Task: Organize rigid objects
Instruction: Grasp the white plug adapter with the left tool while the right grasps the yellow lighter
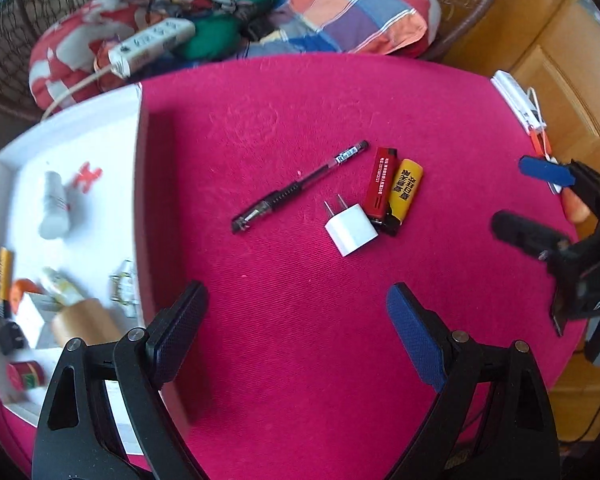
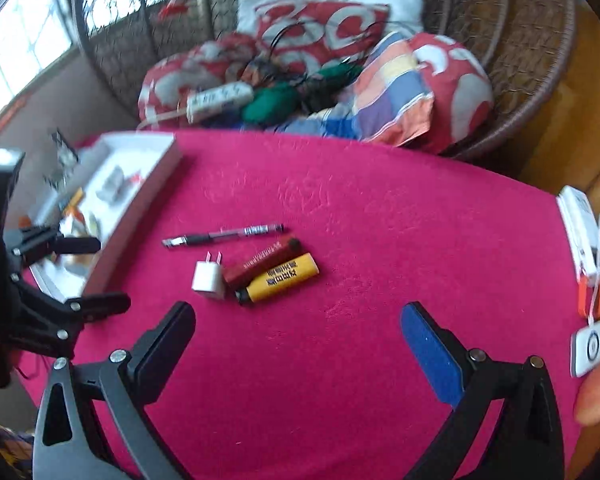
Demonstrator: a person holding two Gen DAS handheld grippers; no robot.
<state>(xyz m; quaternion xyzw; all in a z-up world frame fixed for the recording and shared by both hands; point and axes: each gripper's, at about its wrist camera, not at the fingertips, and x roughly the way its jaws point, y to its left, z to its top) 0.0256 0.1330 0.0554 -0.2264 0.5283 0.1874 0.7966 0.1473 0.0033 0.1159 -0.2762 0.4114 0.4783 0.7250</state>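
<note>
Four loose things: lying together mid-cloth on the pink table [image 1: 300, 360], well apart from the box.
Pen [image 1: 300, 186]: clear barrel, black grip, resting slantwise, alone.
Charger [image 1: 351, 229]: white cube, two prongs pointing away, touching the red lighter.
Red lighter [image 1: 382, 186]: dark red, printed lettering, lying pressed against its neighbour.
Yellow lighter [image 1: 407, 188]: black print, black cap end nearest.
White box [image 1: 138, 152]: sitting at the table's left edge, already holding small items, blurred.
Left gripper [image 1: 296, 320]: hovering beside the box wall, jaws spread wide, gripping nothing.
Right gripper [image 2: 298, 336]: hanging before the lighters, jaws standing wide apart, carrying nothing.
</note>
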